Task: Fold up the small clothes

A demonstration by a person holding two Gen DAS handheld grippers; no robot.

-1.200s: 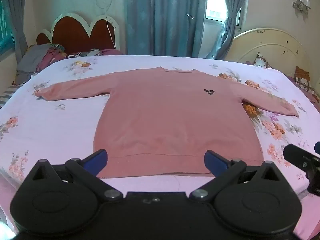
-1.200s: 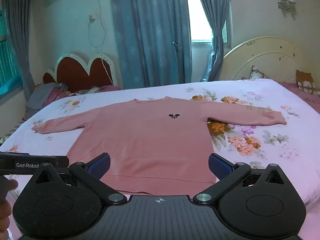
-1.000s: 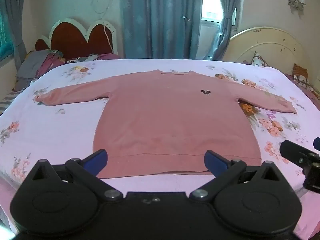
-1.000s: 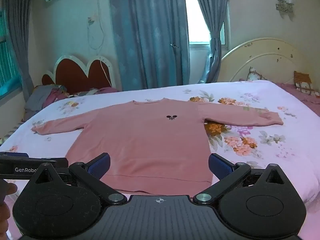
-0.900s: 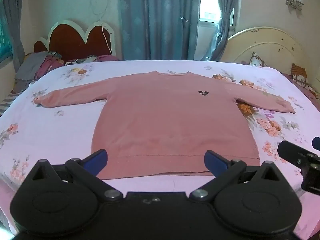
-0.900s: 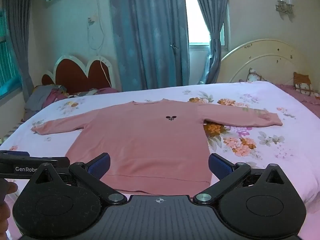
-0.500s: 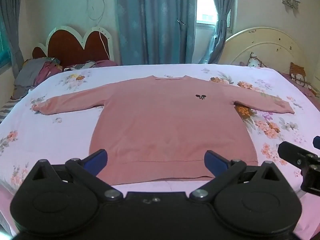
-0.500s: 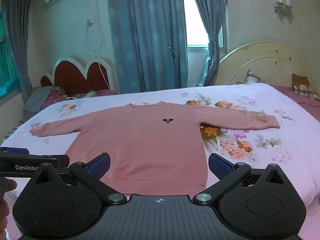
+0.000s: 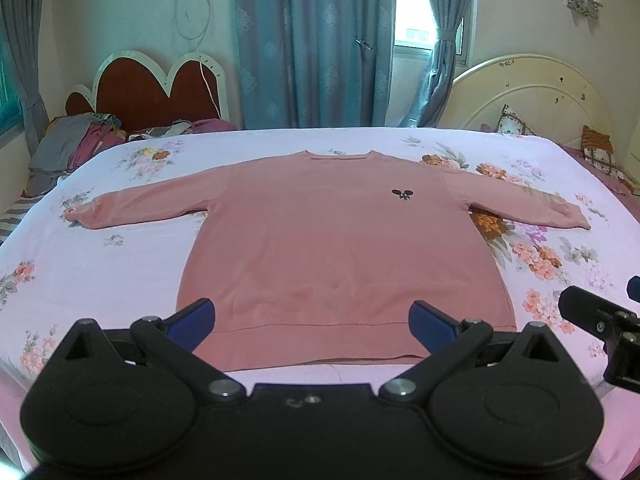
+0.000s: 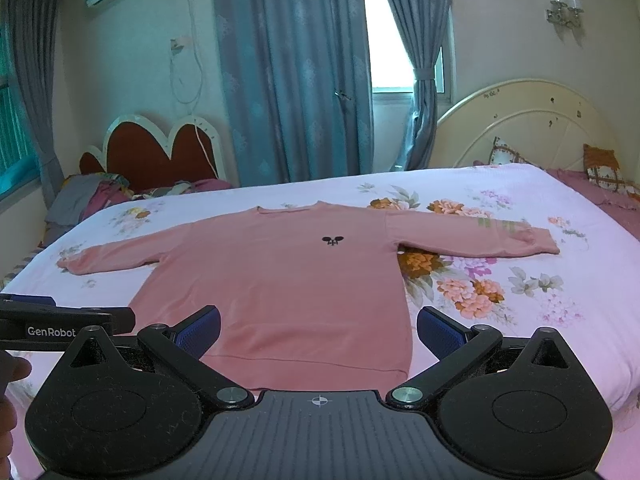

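A pink sweatshirt lies spread flat, front up, across the middle of the frame on a floral bed sheet, both sleeves out to the sides and its hem nearest the cameras. No fold is made yet, so this looks like the approach before the first grasp. The left tool hangs above the hem with its blue fingers wide apart and nothing between them; the right tool is likewise wide and empty, low in its own frame. The next move likely calls for each tool to reach a sleeve or a hem corner and pinch only the cloth, not the sheet. The tool bodies hide the bed's near edge, and the small dark emblem is too small to read
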